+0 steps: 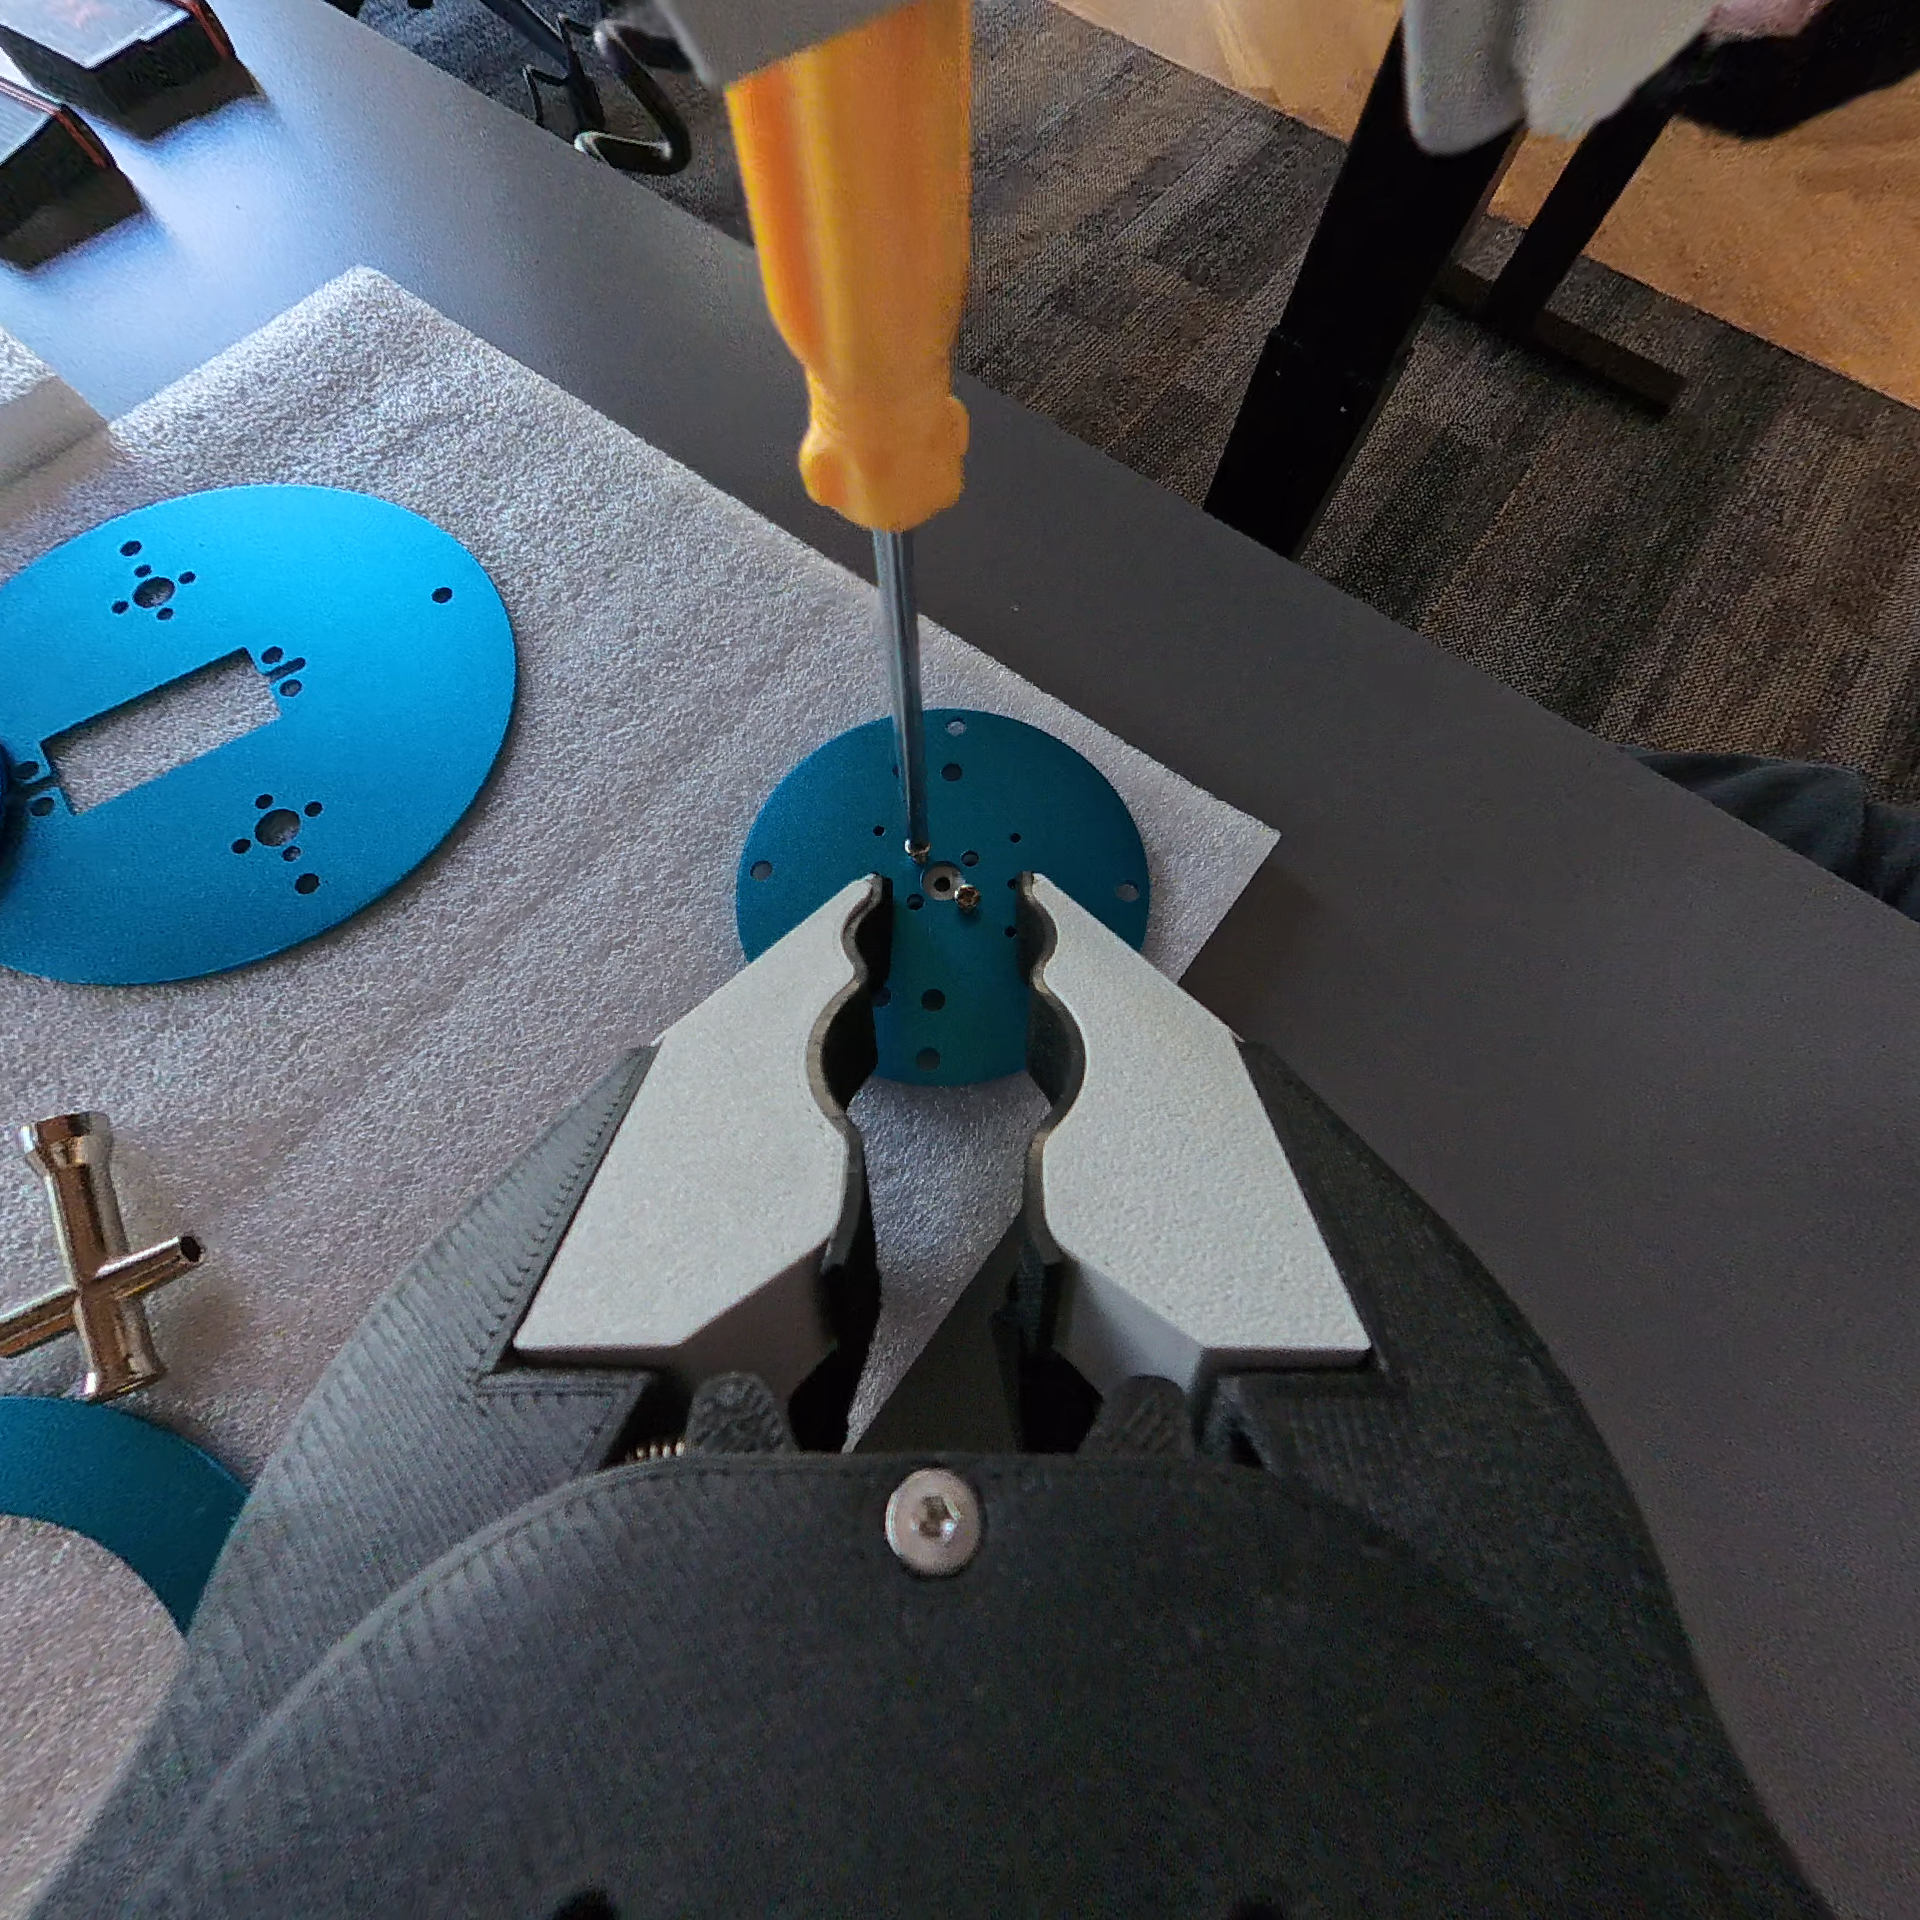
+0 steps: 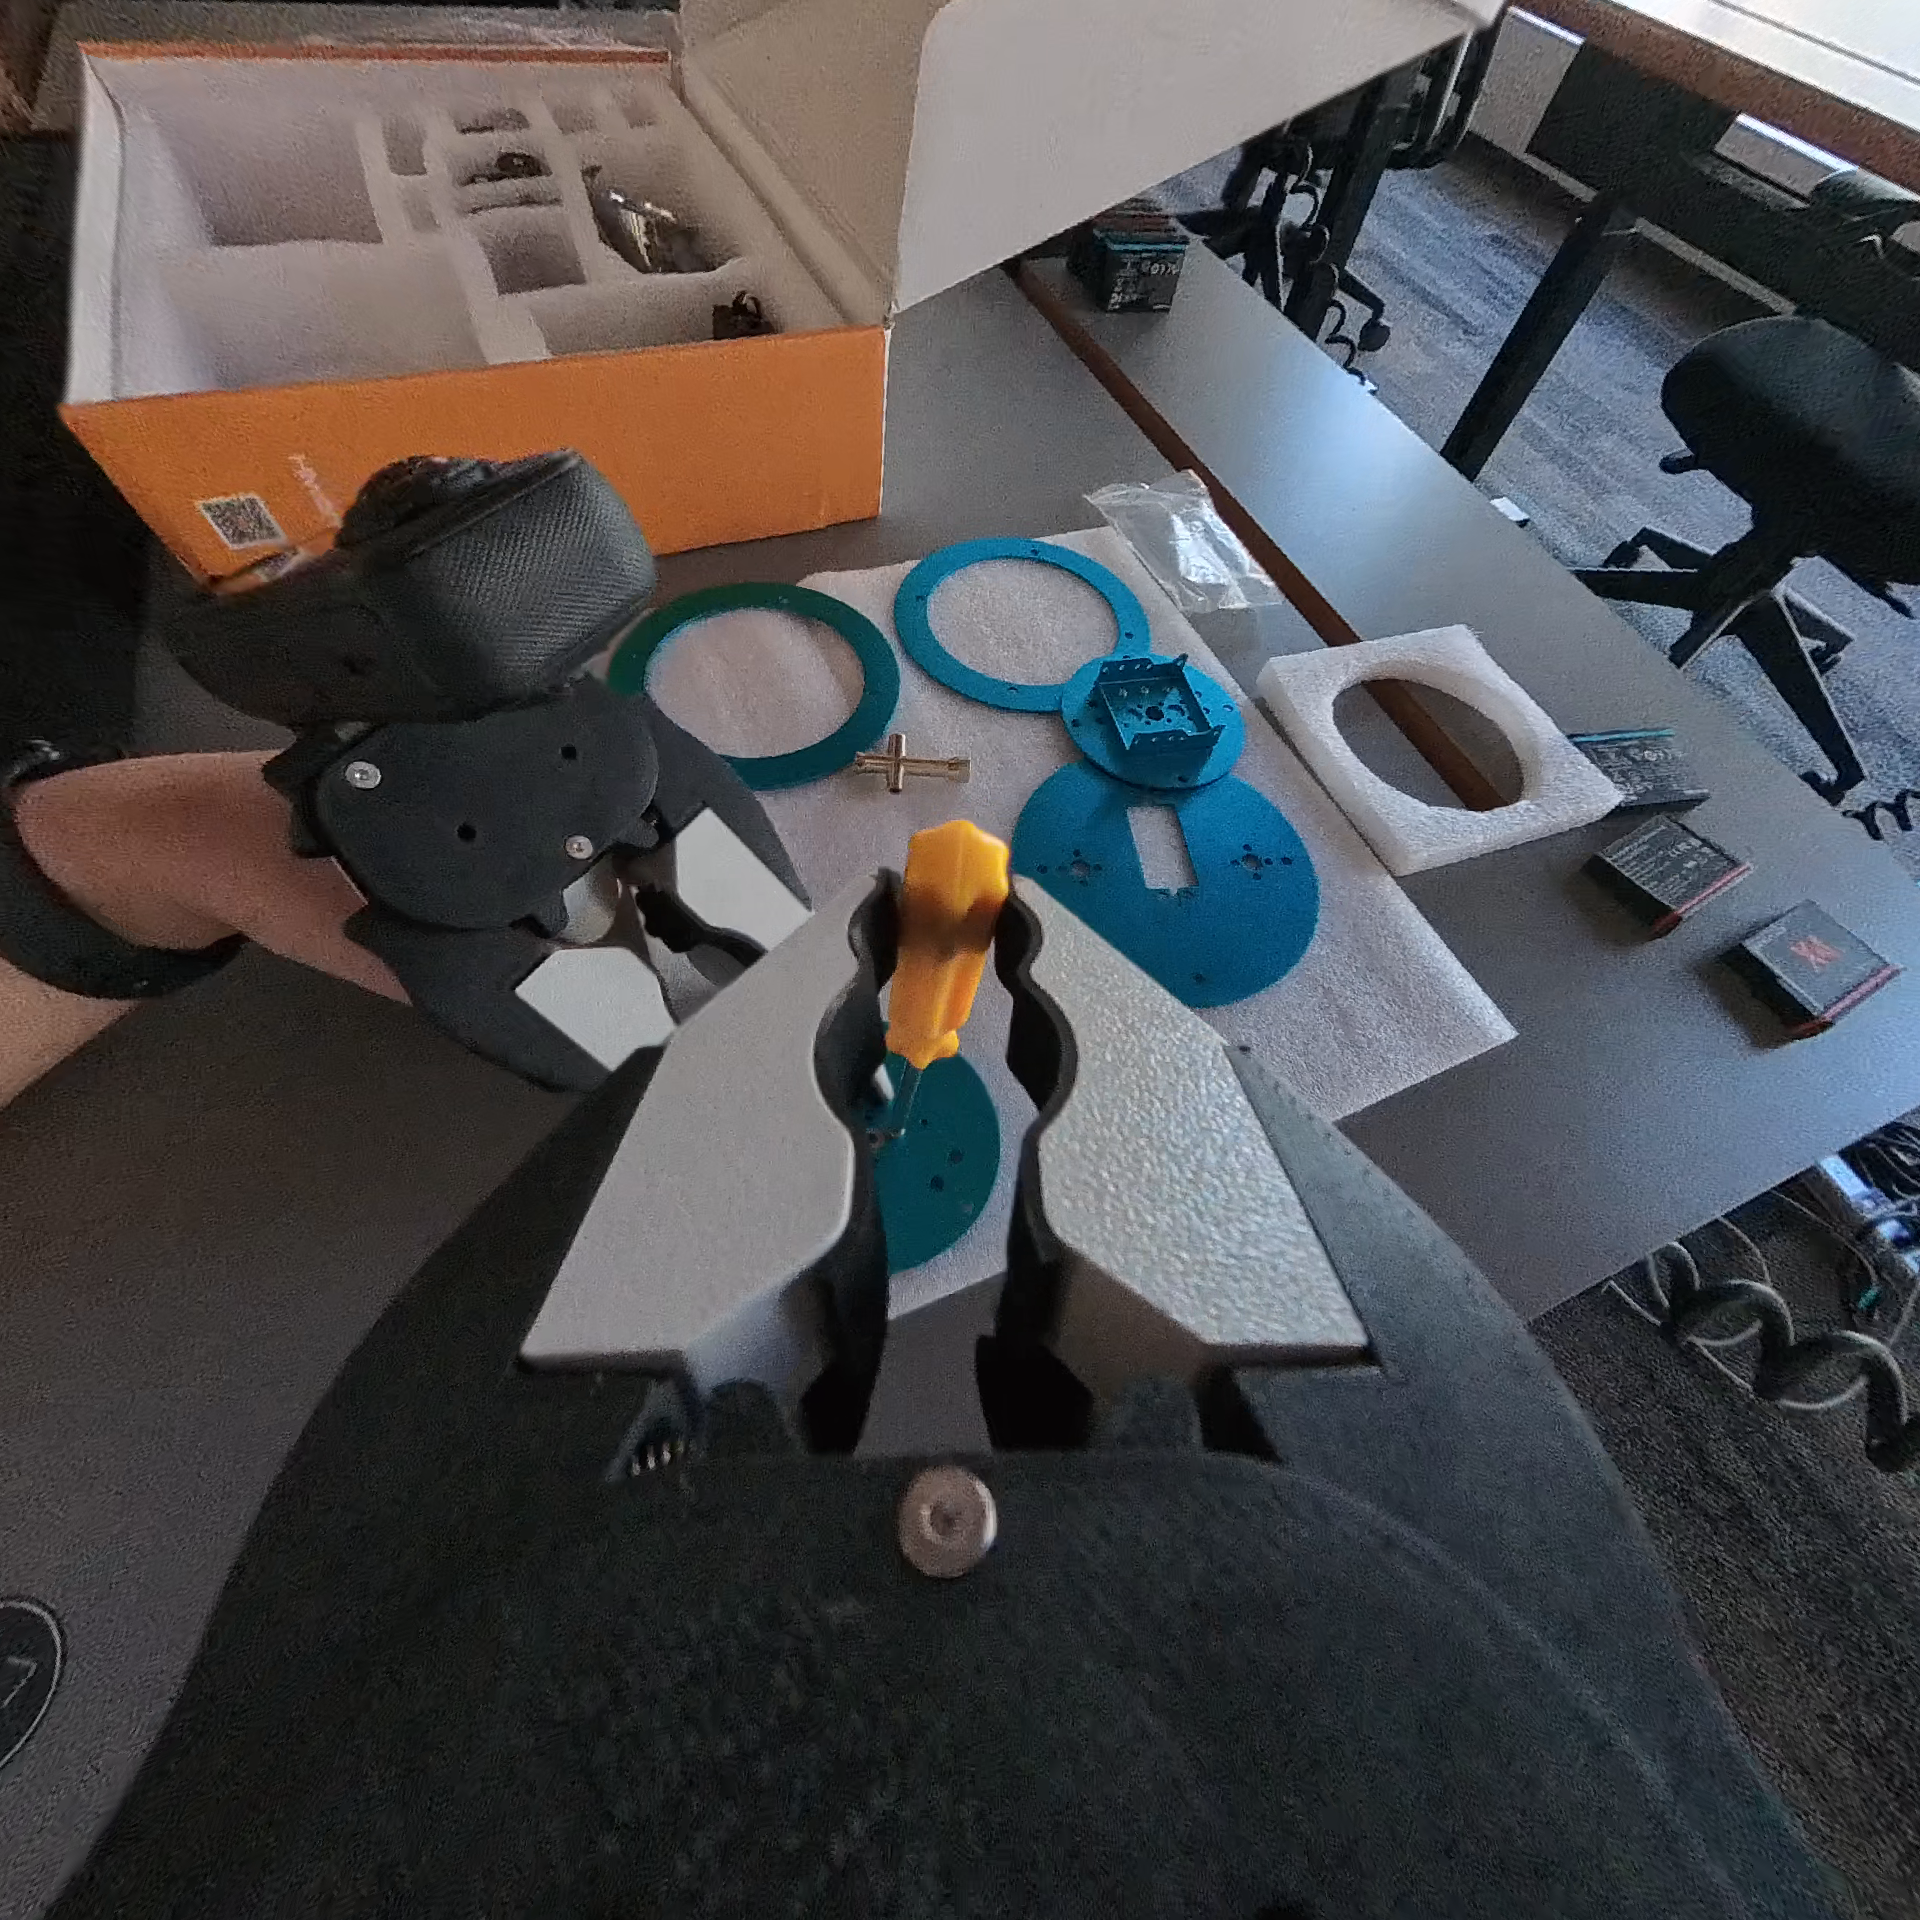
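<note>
A small blue round disc (image 1: 966, 790) with several holes lies on a white foam sheet (image 1: 416, 436). My left gripper (image 1: 951, 888) is open, its fingertips (image 1: 821, 935) set down over the disc's near half, one on each side of the middle. My right gripper (image 2: 951, 894) is shut on the yellow handle of a screwdriver (image 2: 954, 904). The screwdriver (image 1: 862, 260) stands nearly upright, with its tip on a small screw (image 1: 916, 849) near the disc's centre. A second screw (image 1: 968, 894) sits beside it. The disc (image 2: 940, 1174) and the left gripper (image 2: 582, 935) also show in the right wrist view.
On the foam lie a large blue plate with a rectangular cutout (image 1: 239, 831), a metal cross wrench (image 1: 99, 1278), two rings (image 2: 627, 665) (image 2: 914, 618) and a bracket on a disc (image 2: 1153, 717). An open orange box (image 2: 478, 447) stands behind. A foam frame (image 2: 1299, 691) and black packs (image 2: 1662, 873) lie to the right. Some 12 centimeters of space lies between my two pairs of fingers.
</note>
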`<state>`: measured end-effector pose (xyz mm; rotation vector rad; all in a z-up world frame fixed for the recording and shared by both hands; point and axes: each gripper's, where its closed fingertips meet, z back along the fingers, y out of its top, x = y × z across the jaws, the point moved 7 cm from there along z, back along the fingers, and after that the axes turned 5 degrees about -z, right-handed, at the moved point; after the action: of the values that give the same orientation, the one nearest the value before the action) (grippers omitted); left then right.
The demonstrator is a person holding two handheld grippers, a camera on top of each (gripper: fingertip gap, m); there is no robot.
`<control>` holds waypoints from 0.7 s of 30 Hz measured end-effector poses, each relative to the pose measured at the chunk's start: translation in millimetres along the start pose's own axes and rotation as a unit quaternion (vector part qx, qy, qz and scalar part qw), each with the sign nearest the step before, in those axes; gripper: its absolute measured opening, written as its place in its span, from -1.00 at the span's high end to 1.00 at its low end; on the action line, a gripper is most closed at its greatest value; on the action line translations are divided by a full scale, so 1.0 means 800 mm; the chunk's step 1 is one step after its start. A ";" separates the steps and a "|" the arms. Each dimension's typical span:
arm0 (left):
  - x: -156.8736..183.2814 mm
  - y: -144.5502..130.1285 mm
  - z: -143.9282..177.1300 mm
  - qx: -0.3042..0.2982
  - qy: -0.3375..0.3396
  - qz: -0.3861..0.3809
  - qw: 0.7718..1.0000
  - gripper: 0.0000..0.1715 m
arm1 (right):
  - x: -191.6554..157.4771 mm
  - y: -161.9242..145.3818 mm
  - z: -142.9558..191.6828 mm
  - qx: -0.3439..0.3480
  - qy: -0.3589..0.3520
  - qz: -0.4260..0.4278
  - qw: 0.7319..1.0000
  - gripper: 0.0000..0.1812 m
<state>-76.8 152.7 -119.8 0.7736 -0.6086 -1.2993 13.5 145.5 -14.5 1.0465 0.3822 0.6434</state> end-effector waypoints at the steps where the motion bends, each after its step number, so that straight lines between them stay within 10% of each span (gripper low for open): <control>1: 0.000 0.000 0.000 0.001 0.000 0.000 1.000 0.73 | 0.000 0.002 0.001 -0.014 0.007 0.004 1.000 0.80; 21: 0.000 0.000 0.000 0.002 -0.004 0.002 1.000 0.73 | 0.007 0.042 -0.022 -0.396 0.190 0.246 0.864 0.81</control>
<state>-77.1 152.9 -119.8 0.7699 -0.6191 -1.2982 -2.9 172.6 7.4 0.1980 0.1452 1.3401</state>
